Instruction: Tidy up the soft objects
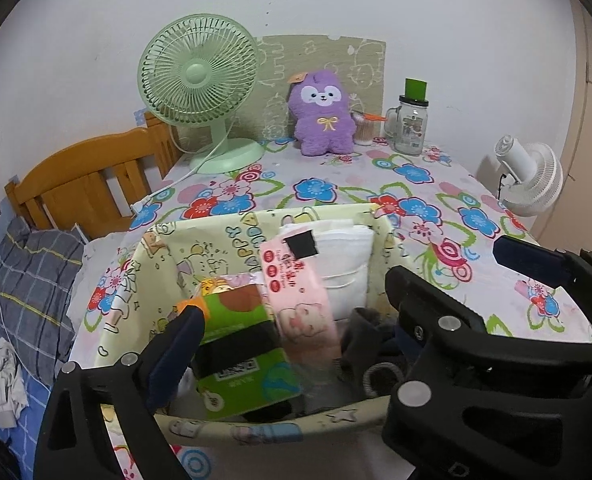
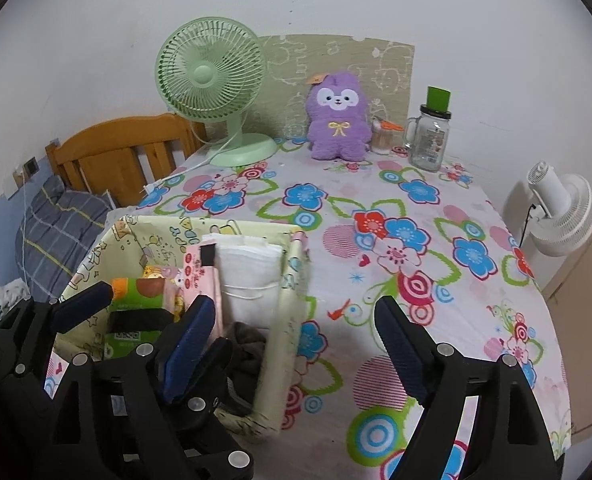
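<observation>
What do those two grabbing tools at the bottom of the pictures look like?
Both are alike. The left tongs and the right tongs have chunky matte black plastic frames with triangular cut-outs, joined by round silver rivets. Each finger ends in a flat, dark navy ribbed pad. No cables, sleeves or hands show.

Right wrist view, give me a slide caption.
Open right gripper beside fabric bin packed with soft goods on floral tablecloth.

Both wrist cameras angled down, close over shared basket (image 1: 256,236), facing wall

Fabric basket (image 1: 232,240) holds tissue packs (image 1: 300,296), folded towel (image 1: 348,256).
</observation>
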`<state>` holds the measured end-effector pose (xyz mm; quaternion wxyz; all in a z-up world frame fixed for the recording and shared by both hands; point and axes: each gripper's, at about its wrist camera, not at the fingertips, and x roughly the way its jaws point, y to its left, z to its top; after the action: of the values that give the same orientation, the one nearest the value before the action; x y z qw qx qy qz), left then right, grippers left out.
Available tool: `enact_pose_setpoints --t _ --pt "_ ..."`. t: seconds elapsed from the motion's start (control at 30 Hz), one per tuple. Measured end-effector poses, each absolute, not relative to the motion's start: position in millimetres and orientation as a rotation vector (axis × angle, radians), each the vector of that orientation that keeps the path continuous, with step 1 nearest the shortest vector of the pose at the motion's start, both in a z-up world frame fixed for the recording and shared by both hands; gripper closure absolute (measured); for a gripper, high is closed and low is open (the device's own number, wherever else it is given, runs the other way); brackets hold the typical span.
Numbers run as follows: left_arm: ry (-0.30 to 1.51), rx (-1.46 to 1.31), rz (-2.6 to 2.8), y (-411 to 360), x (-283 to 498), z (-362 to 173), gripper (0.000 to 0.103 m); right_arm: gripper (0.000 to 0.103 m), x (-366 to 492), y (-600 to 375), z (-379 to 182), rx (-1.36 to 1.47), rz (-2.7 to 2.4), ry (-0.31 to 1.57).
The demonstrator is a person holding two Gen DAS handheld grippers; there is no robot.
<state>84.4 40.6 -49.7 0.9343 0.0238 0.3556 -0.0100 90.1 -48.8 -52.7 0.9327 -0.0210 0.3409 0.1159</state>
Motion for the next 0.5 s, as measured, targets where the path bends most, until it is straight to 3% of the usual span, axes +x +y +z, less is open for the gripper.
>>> enact_pose_setpoints --t 0.23,0.5 --pt "0.723 0.057 -0.026 25.5 78.3 -48.6 0.003 0.01 81.4 -69.9 -51.9 -0.022 0.211 0.682" --pt "0.711 0.054 -0.019 14.9 72.0 -43.3 0.001 0.009 73.2 -94.5 -51.9 0.029 0.193 0.675"
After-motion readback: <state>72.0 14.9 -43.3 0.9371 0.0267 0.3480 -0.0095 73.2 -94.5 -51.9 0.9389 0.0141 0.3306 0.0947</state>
